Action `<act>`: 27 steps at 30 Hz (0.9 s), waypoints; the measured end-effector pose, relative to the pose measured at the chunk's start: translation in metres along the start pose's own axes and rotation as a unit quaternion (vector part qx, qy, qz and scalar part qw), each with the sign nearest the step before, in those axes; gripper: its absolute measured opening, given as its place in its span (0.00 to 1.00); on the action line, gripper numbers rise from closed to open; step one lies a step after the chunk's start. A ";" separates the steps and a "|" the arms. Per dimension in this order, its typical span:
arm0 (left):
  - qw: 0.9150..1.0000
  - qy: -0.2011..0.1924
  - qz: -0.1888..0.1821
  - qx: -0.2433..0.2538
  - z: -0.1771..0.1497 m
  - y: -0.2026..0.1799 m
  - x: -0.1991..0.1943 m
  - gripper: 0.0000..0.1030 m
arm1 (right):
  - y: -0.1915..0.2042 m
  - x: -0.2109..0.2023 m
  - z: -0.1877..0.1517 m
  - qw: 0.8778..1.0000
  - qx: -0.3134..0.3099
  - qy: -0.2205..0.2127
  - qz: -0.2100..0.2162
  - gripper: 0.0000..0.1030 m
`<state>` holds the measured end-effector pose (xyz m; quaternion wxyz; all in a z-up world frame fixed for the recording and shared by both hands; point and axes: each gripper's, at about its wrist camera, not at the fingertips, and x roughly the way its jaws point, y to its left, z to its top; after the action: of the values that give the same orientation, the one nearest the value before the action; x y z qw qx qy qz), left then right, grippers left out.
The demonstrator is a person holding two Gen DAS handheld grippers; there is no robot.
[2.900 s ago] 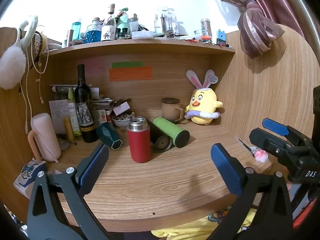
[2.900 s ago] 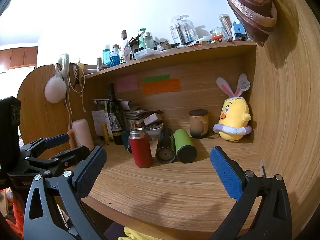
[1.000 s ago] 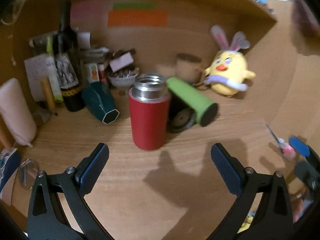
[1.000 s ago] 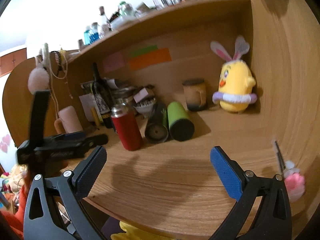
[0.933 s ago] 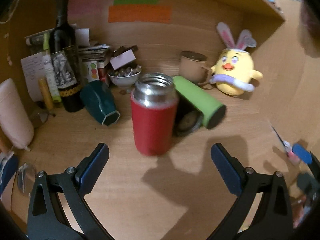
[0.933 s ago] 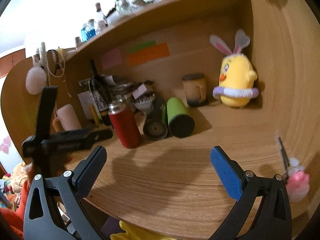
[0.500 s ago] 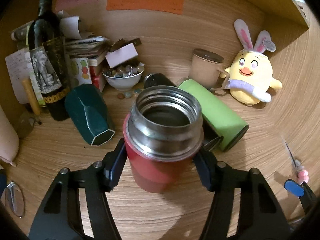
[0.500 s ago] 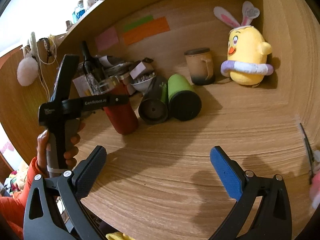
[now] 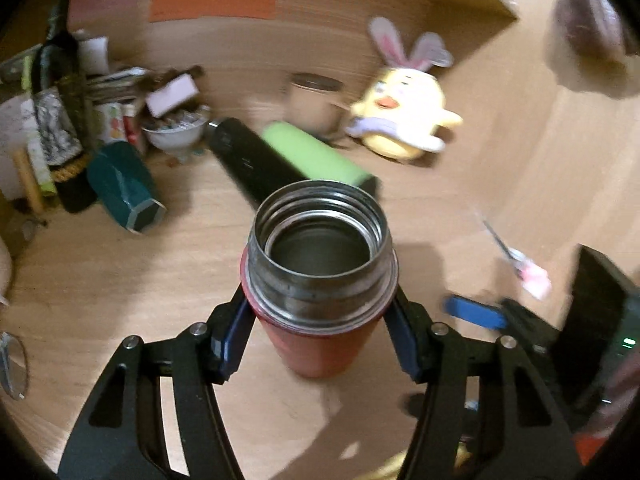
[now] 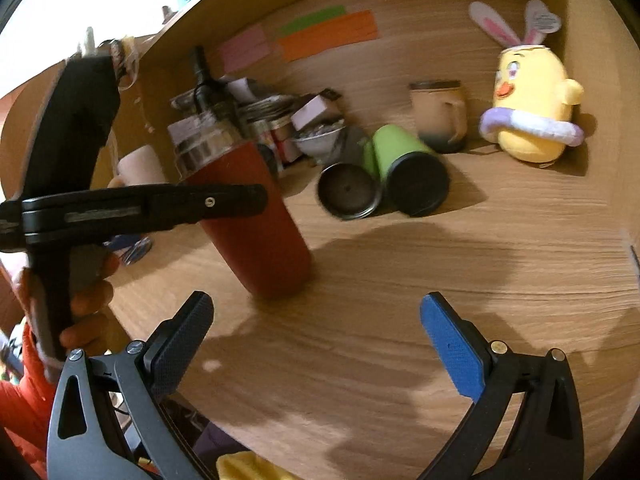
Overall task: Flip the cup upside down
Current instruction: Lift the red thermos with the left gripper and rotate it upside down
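The cup is a red flask [image 9: 320,320] with an open steel mouth, tilted toward the left wrist camera. My left gripper [image 9: 320,332] is shut on its body just below the steel neck, one blue pad on each side. In the right wrist view the red flask [image 10: 256,232] leans left, its base at or just above the wooden desk [image 10: 440,280], with the left gripper [image 10: 256,196] clamped across it. My right gripper [image 10: 316,340] is open and empty, in front of the flask and to its right.
A black flask [image 10: 348,192] and a green flask [image 10: 408,176] lie on their sides behind. A tan mug [image 10: 440,112], yellow plush chick [image 10: 528,120], teal cup [image 9: 124,192], wine bottle [image 9: 64,120] and bowl [image 9: 172,132] crowd the back. A pink-ended tool [image 9: 520,264] lies right.
My left gripper closed in on the red flask and shut on it, then tipped and drew it toward the front of the desk. The right gripper moved in closer, still open.
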<state>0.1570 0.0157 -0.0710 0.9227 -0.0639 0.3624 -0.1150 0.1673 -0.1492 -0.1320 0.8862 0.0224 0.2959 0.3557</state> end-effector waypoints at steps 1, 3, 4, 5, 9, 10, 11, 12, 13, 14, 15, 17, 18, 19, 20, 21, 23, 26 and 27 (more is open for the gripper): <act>1.000 0.005 -0.017 0.002 -0.004 -0.004 -0.003 0.59 | 0.003 0.002 -0.001 1.000 -0.004 0.004 0.004 1.00; 0.999 0.009 -0.046 -0.001 -0.009 -0.010 -0.007 0.59 | 0.010 0.005 -0.003 1.000 -0.013 0.007 0.011 1.00; 0.998 0.014 -0.063 -0.001 -0.012 -0.012 -0.009 0.59 | 0.013 0.007 -0.003 1.000 -0.017 0.008 0.015 1.00; 0.997 0.016 -0.072 -0.002 -0.014 -0.013 -0.010 0.59 | 0.016 0.009 -0.003 1.000 -0.021 0.009 0.019 1.00; 0.993 0.027 -0.112 -0.015 -0.018 -0.011 -0.013 0.59 | 0.026 0.015 -0.001 0.999 -0.039 0.009 0.036 0.84; 0.992 0.028 -0.117 -0.019 -0.018 -0.009 -0.012 0.59 | 0.027 0.018 0.000 0.998 -0.044 0.013 0.041 0.74; 0.992 0.027 -0.119 -0.025 -0.018 -0.005 -0.013 0.59 | 0.029 0.021 0.000 0.998 -0.048 0.017 0.045 0.70; 0.992 0.026 -0.121 -0.029 -0.018 -0.003 -0.012 0.59 | 0.031 0.023 0.000 0.998 -0.051 0.020 0.042 0.67; 0.991 0.024 -0.125 -0.038 -0.018 0.001 -0.012 0.59 | 0.031 0.024 0.000 0.998 -0.053 0.018 0.043 0.67; 0.991 0.023 -0.128 -0.044 -0.018 0.004 -0.012 0.59 | 0.032 0.025 0.000 0.998 -0.054 0.016 0.042 0.66; 0.990 0.020 -0.128 -0.049 -0.018 0.007 -0.012 0.60 | 0.033 0.025 0.000 0.998 -0.056 0.014 0.039 0.66; 0.991 0.011 -0.124 -0.055 -0.016 0.012 -0.013 0.62 | 0.034 0.025 0.000 0.997 -0.062 0.011 0.035 0.65; 0.992 0.004 -0.117 -0.055 -0.016 0.014 -0.013 0.64 | 0.035 0.025 0.000 0.997 -0.064 0.009 0.034 0.64; 0.993 -0.001 -0.109 -0.052 -0.016 0.015 -0.013 0.64 | 0.036 0.025 0.001 0.997 -0.068 0.007 0.035 0.62; 0.993 -0.003 -0.104 -0.050 -0.016 0.015 -0.012 0.66 | 0.037 0.024 0.001 0.997 -0.072 0.004 0.036 0.61; 0.994 -0.005 -0.098 -0.047 -0.015 0.016 -0.010 0.67 | 0.038 0.023 0.001 0.996 -0.076 0.001 0.036 0.59; 0.995 -0.011 -0.088 -0.044 -0.015 0.017 -0.008 0.69 | 0.040 0.022 0.001 0.996 -0.084 -0.004 0.032 0.58; 0.997 -0.019 -0.069 -0.040 -0.015 0.020 -0.005 0.70 | 0.040 0.023 0.002 0.996 -0.087 -0.007 0.027 0.57; 0.997 -0.019 -0.059 -0.039 -0.015 0.020 -0.003 0.72 | 0.040 0.023 0.002 0.996 -0.088 -0.006 0.026 0.57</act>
<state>0.1483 0.0355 -0.0840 0.9179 -0.1236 0.3443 -0.1539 0.1572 -0.1043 -0.1321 0.8770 -0.0459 0.2571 0.4032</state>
